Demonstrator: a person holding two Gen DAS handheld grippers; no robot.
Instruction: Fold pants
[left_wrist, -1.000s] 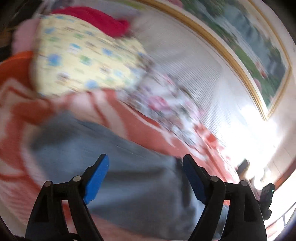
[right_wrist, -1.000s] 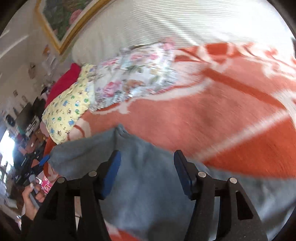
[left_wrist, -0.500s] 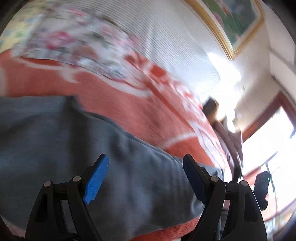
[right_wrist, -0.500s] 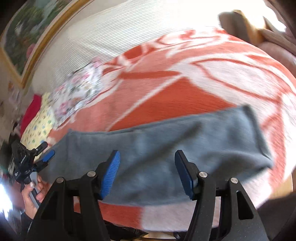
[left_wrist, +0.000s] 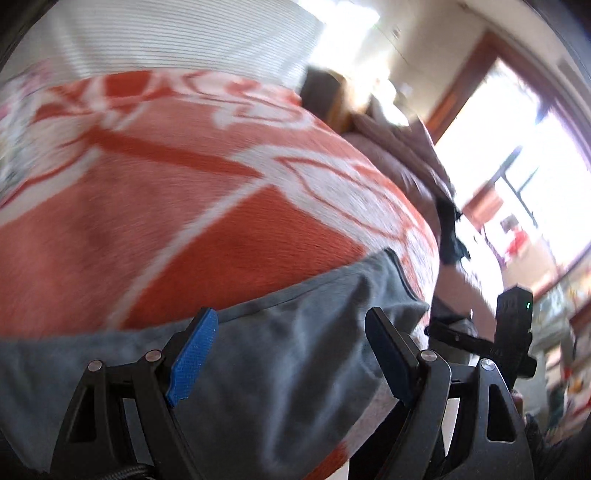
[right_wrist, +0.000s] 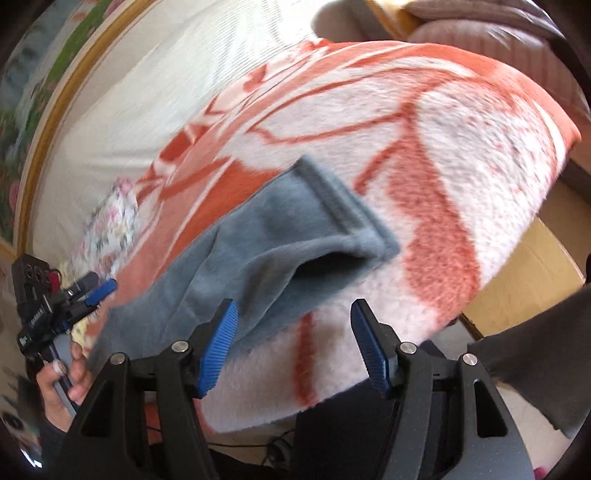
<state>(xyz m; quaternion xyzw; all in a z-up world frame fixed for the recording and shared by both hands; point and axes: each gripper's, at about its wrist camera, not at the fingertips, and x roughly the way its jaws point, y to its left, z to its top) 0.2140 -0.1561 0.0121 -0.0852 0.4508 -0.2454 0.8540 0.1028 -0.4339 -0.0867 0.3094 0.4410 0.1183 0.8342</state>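
Your grey pants (right_wrist: 258, 254) lie along the bed's (right_wrist: 480, 155) near edge, within reach for folding. Both hand-held grippers, left (left_wrist: 291, 354) and right (right_wrist: 295, 339), gape wide, holding nothing.

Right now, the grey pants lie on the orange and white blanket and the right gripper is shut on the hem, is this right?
Not quite. The right gripper is open, holding nothing; the right wrist view shows it. The grey pants do lie on the orange and white blanket.

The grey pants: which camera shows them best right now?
The right wrist view. There the grey pants lie across the orange blanket, with the hemmed end and its opening clearly visible. The left wrist view sees only a blurred stretch of the pants, close under its open gripper.
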